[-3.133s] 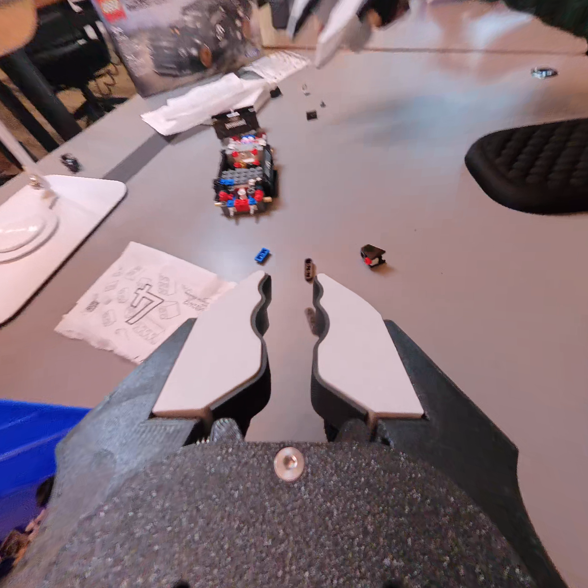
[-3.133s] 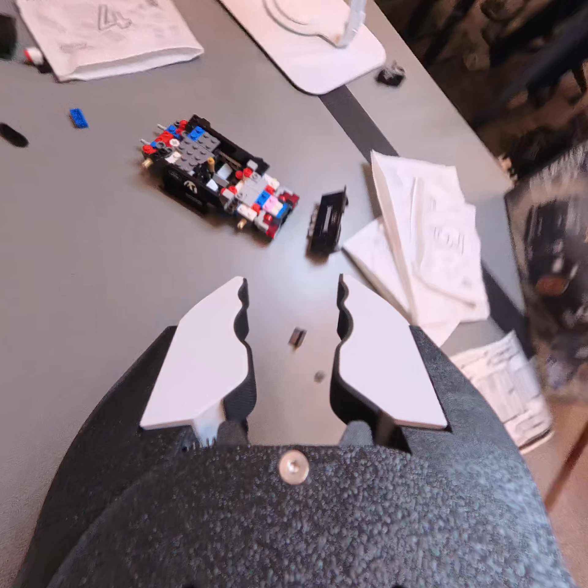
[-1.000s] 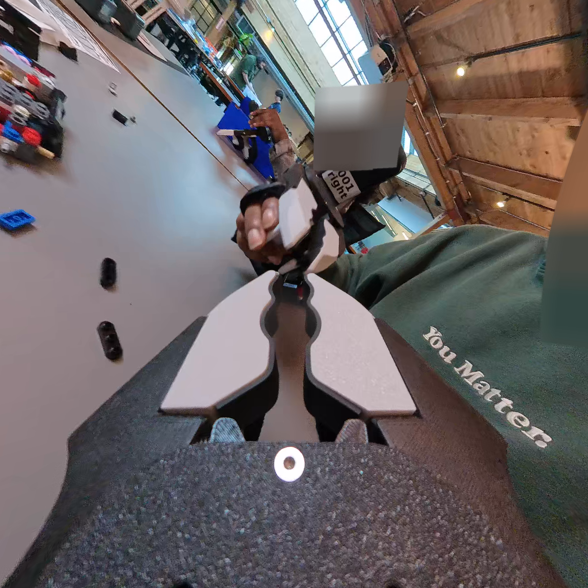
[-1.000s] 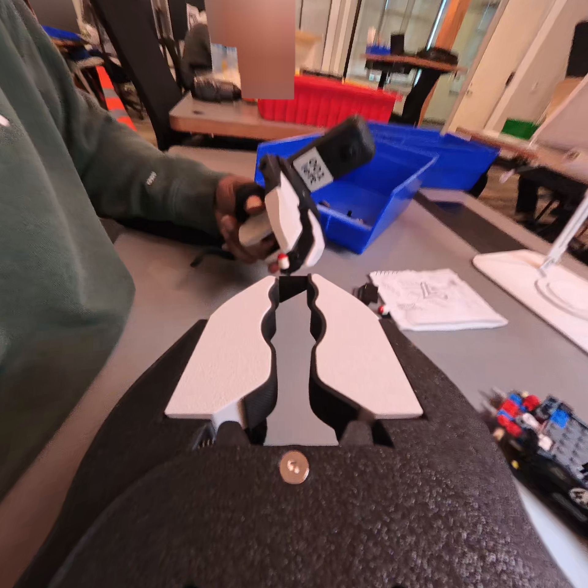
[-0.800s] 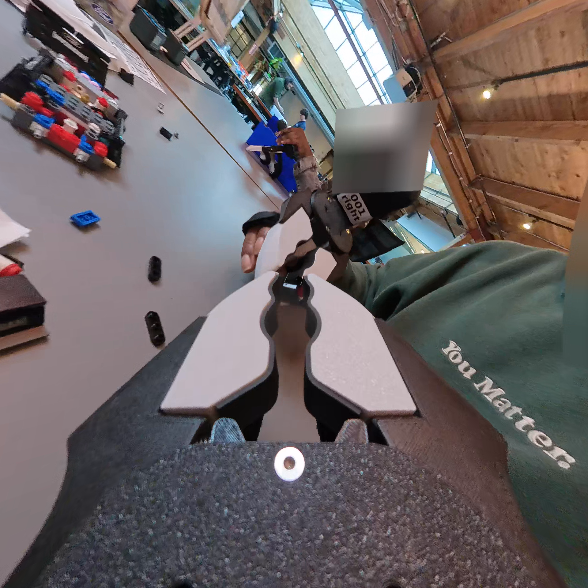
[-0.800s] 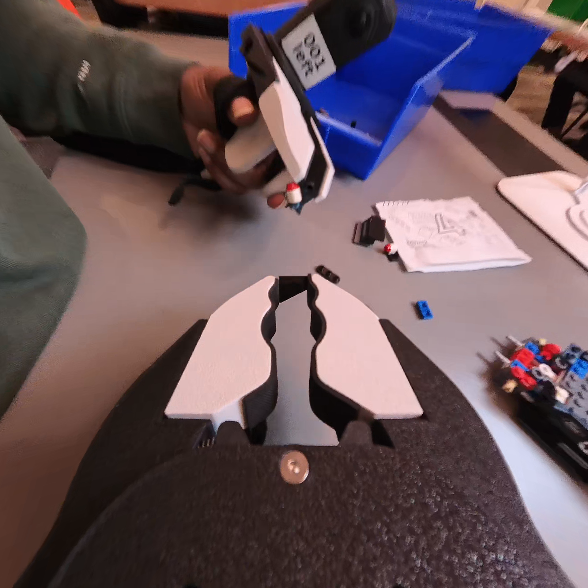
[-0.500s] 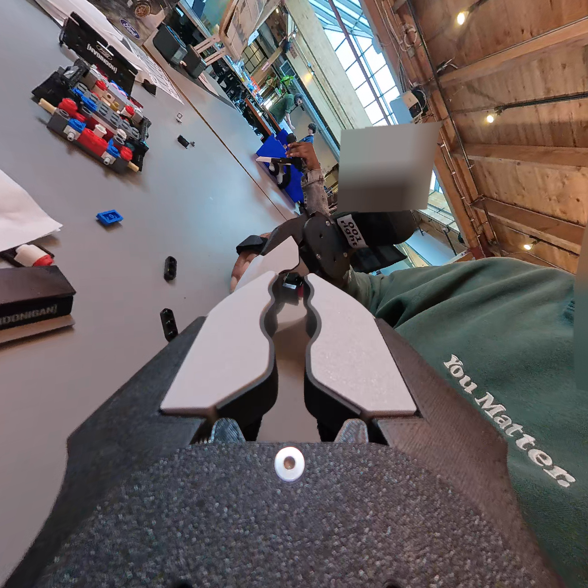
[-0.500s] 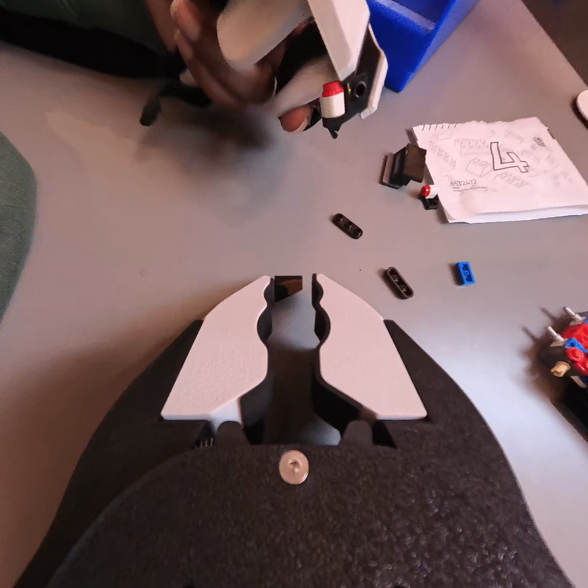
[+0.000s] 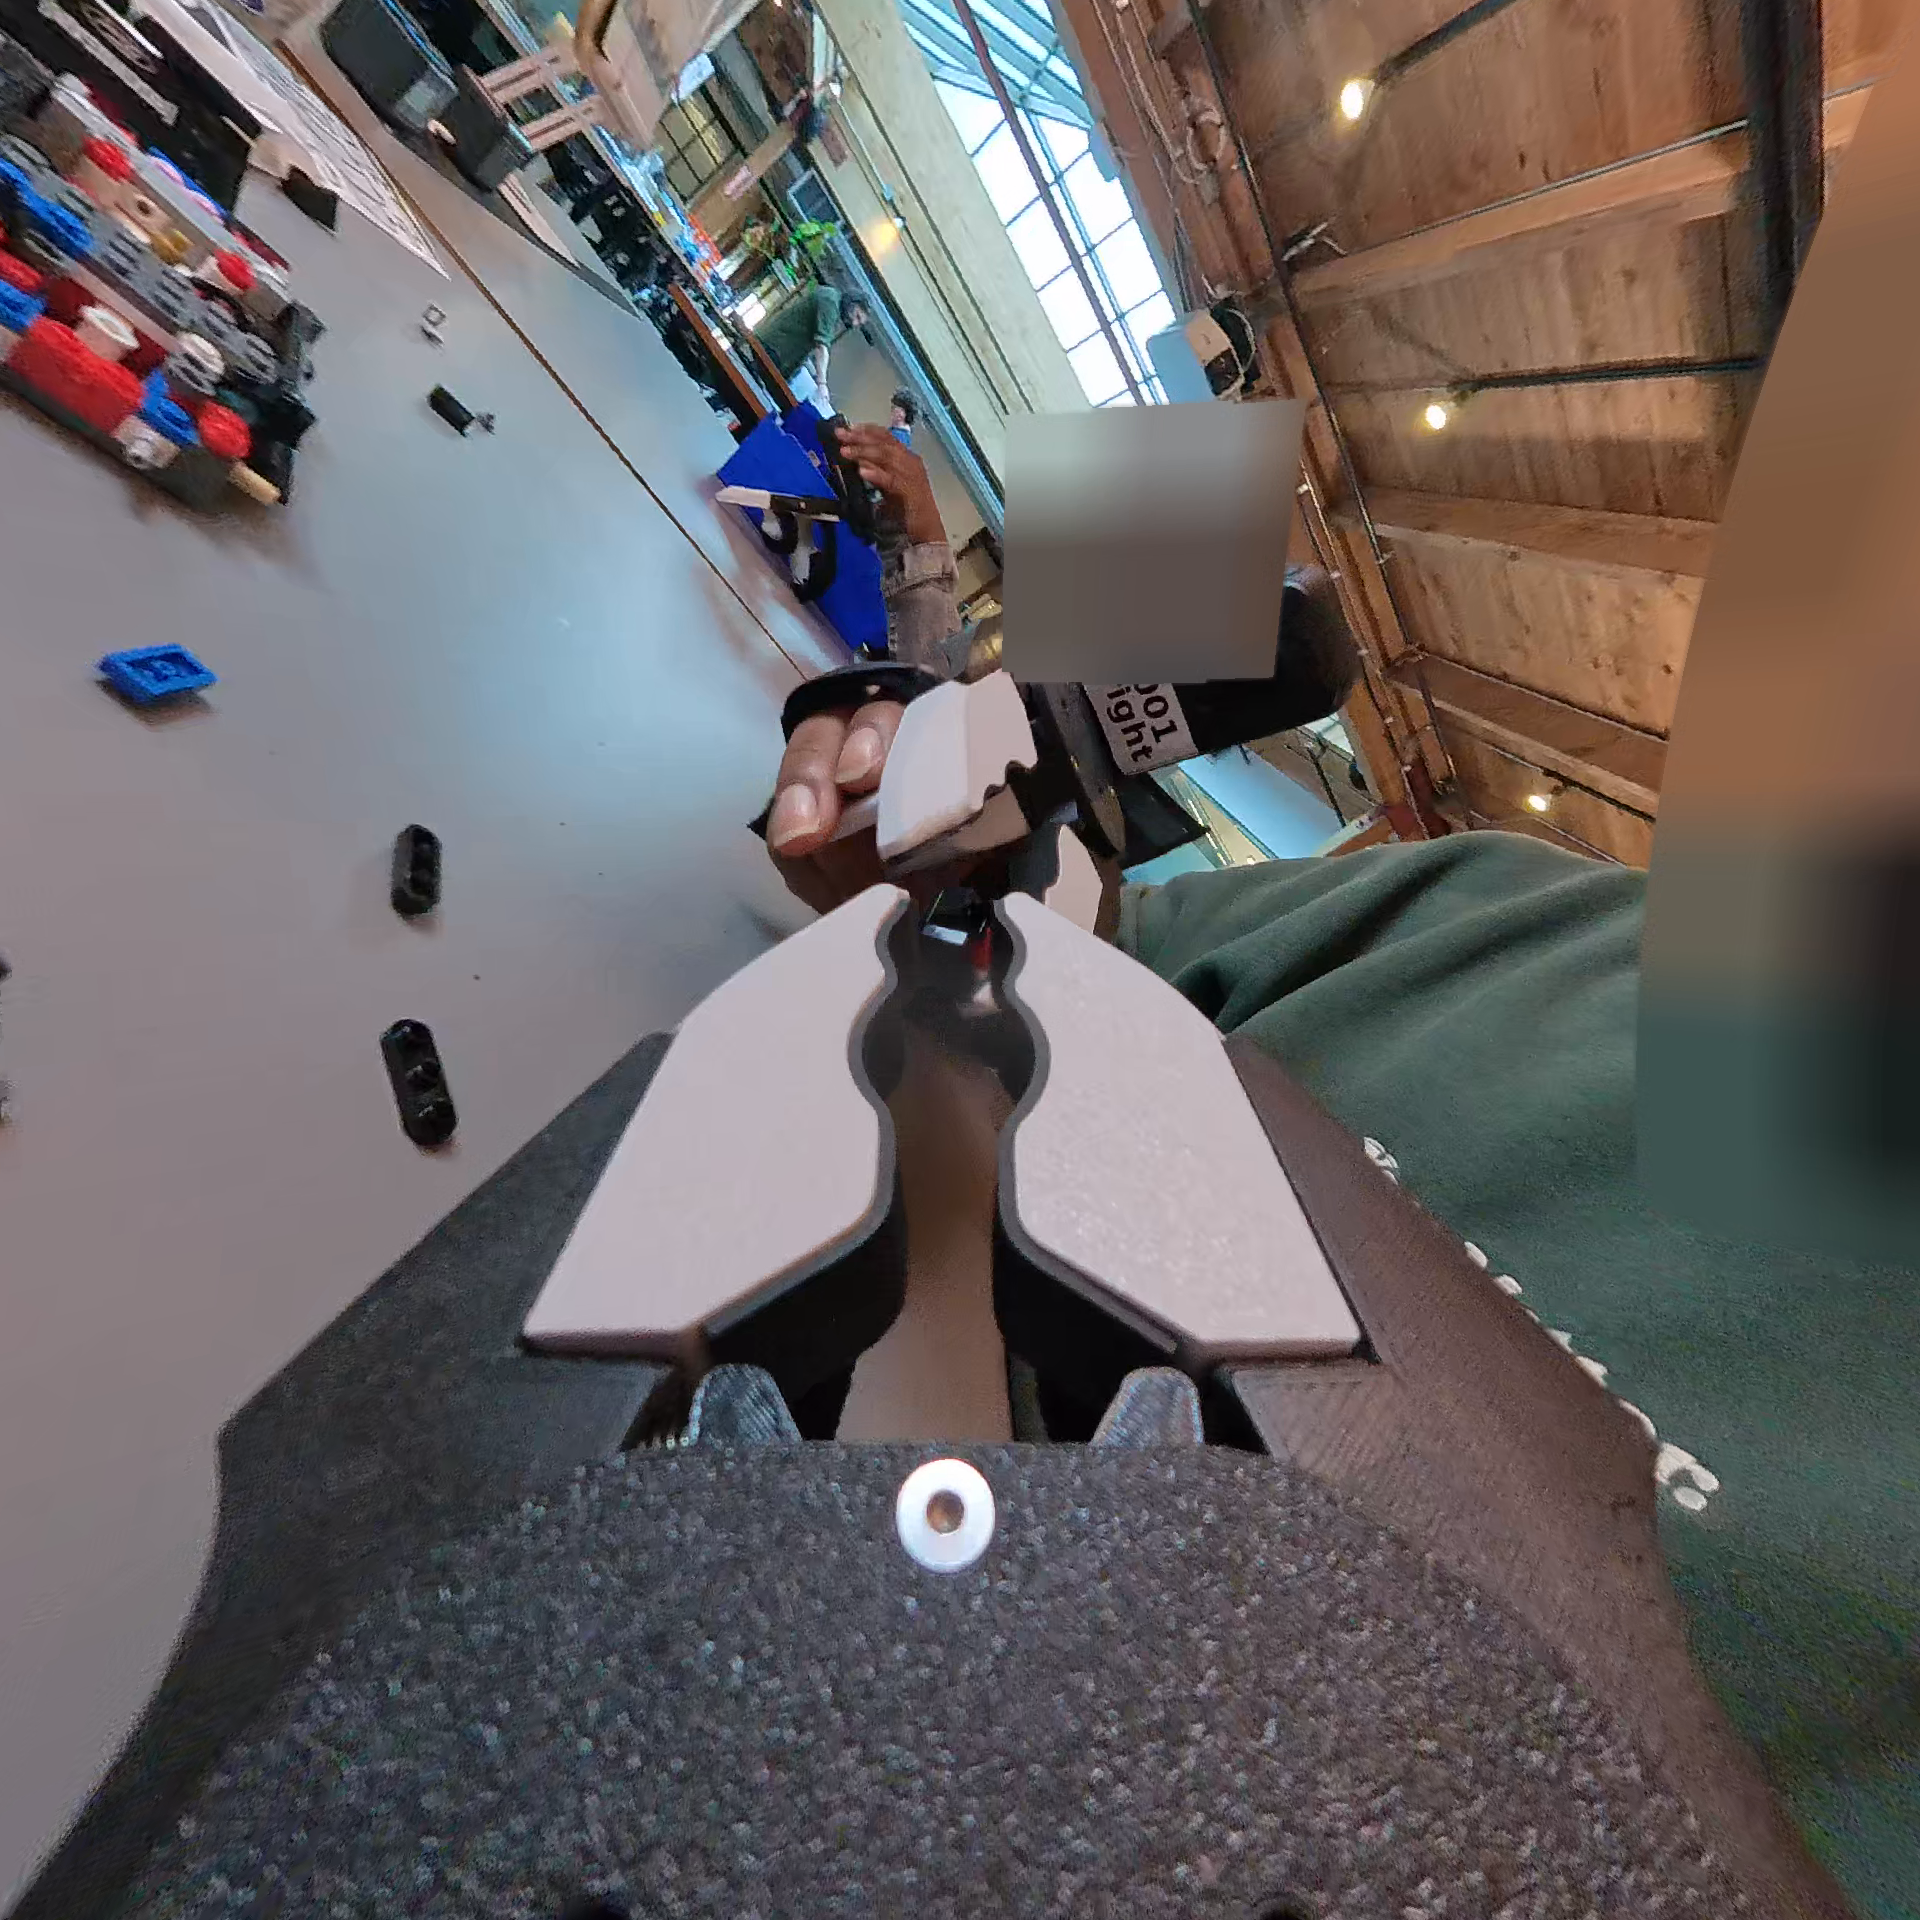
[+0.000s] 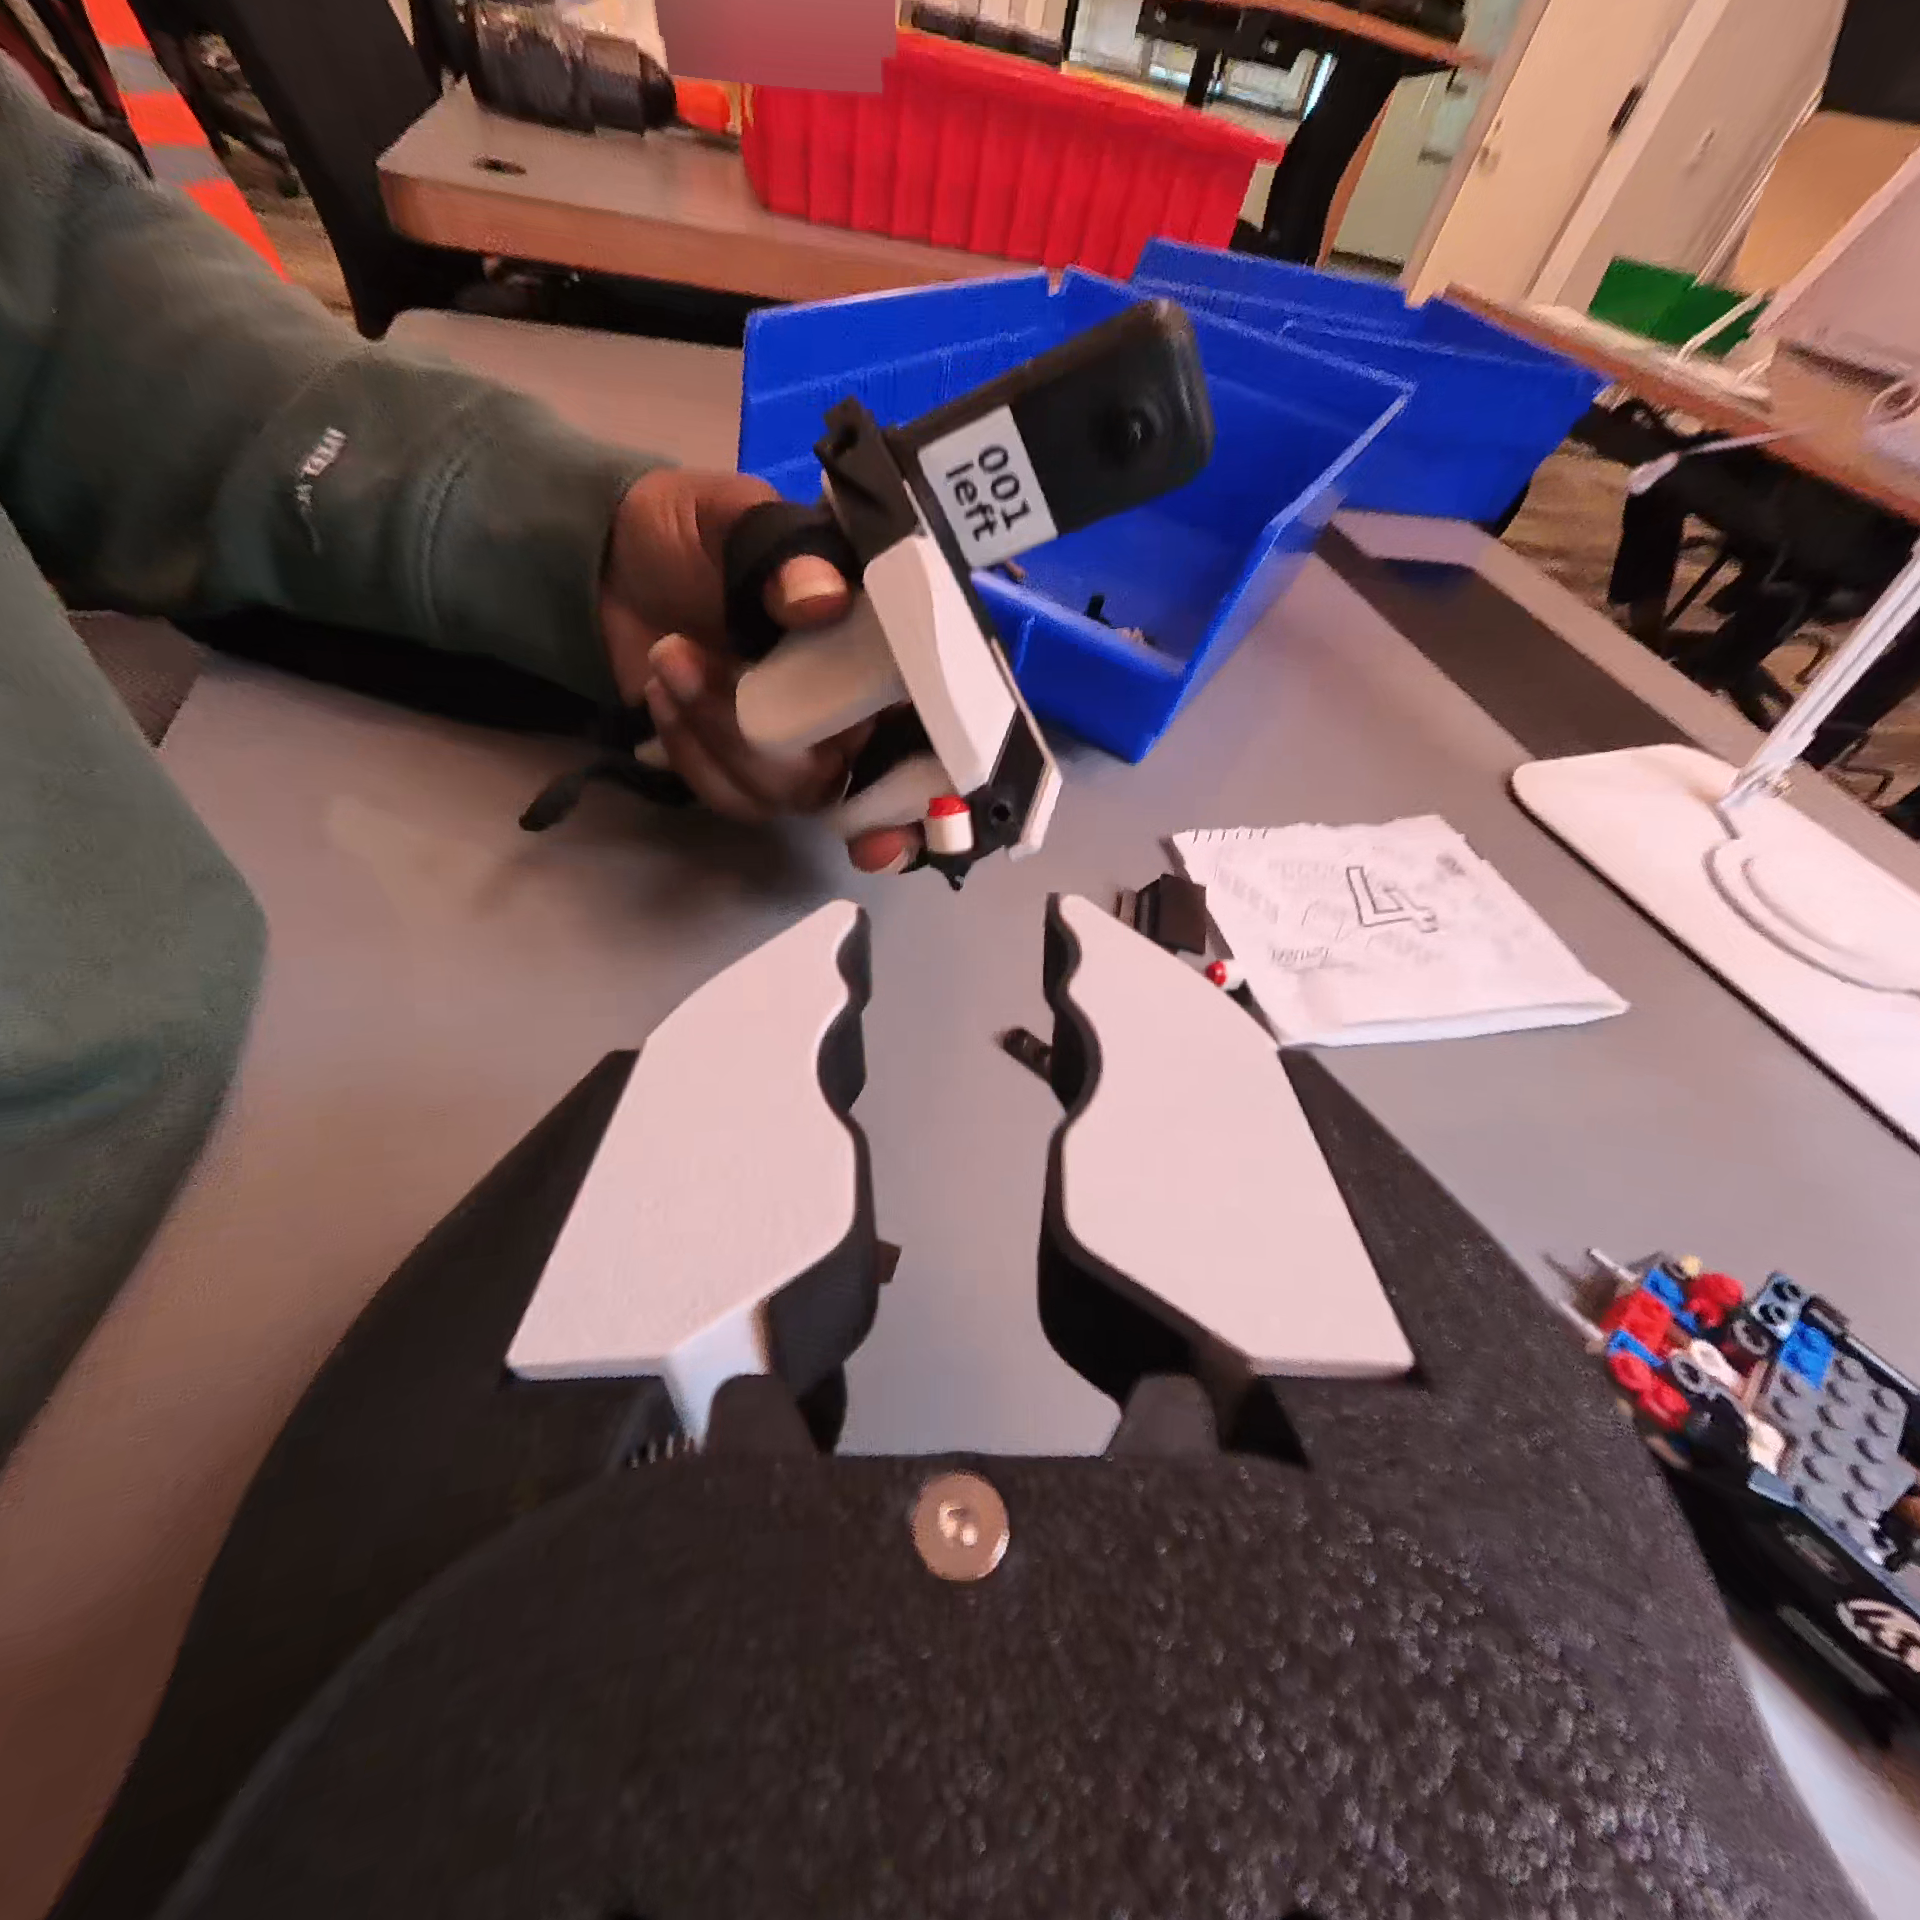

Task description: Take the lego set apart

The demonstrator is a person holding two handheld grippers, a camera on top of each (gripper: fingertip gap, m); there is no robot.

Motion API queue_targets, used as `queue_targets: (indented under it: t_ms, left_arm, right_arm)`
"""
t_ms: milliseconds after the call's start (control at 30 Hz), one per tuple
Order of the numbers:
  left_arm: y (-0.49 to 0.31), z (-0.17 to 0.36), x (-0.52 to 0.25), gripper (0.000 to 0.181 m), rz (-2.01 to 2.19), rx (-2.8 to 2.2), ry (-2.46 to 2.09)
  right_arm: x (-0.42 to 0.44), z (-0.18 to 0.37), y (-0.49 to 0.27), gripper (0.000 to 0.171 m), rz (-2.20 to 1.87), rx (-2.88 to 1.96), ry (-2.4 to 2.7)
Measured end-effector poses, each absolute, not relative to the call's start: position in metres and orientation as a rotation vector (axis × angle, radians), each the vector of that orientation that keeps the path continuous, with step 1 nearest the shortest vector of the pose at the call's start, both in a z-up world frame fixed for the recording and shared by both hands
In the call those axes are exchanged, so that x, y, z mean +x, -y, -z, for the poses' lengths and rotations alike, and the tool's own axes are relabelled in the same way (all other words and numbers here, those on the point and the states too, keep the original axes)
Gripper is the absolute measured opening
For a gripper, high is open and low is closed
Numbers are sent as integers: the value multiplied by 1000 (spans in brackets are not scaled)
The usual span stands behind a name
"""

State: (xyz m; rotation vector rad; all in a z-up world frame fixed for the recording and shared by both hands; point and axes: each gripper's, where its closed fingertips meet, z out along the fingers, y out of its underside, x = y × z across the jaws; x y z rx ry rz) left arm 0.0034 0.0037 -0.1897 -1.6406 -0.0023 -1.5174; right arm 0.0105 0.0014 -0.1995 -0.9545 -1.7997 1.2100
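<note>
Right wrist view shows the right gripper (image 10: 951, 914) with its two white fingers spread wide and nothing between them. Just past its tips hangs the left gripper (image 10: 977, 831), held in a hand (image 10: 707, 675) with a green sleeve. That one pinches a small black lego piece with a red and white knob (image 10: 951, 826), up in the air above the grey table (image 10: 468, 935).

The lego car (image 10: 1766, 1403), partly taken apart, sits on the table to the right of the right gripper, down by its body. A white paper sheet (image 10: 1392, 935) lies on the table beyond the car, and a small black brick bit (image 10: 1169, 914) sits at the sheet's left edge. A blue bin (image 10: 1195, 582) stands farther back, behind the left gripper.

Left wrist view looks along the left gripper (image 9: 951, 920). Its fingers are close together on the small black piece (image 9: 956, 920), though the dark gap makes the grip hard to see there. The right gripper (image 9: 956, 779) is just past it. Two black link pieces (image 9: 416, 1081) and a blue flat plate (image 9: 156, 670) lie loose on the table, between the left gripper and the lego car (image 9: 125, 343).
</note>
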Motion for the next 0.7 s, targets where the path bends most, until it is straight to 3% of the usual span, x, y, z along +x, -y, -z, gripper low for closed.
queue_targets:
  t_ms: [400, 700]
  left_arm:
    - [-1, 193, 22, 13, 1546, -1674, -61]
    - [1, 192, 16, 14, 1567, -1664, -39]
  right_arm:
    - [12, 198, 9, 18, -1155, -867, 1803]
    - [12, 189, 2, 17, -1232, -913, 1715]
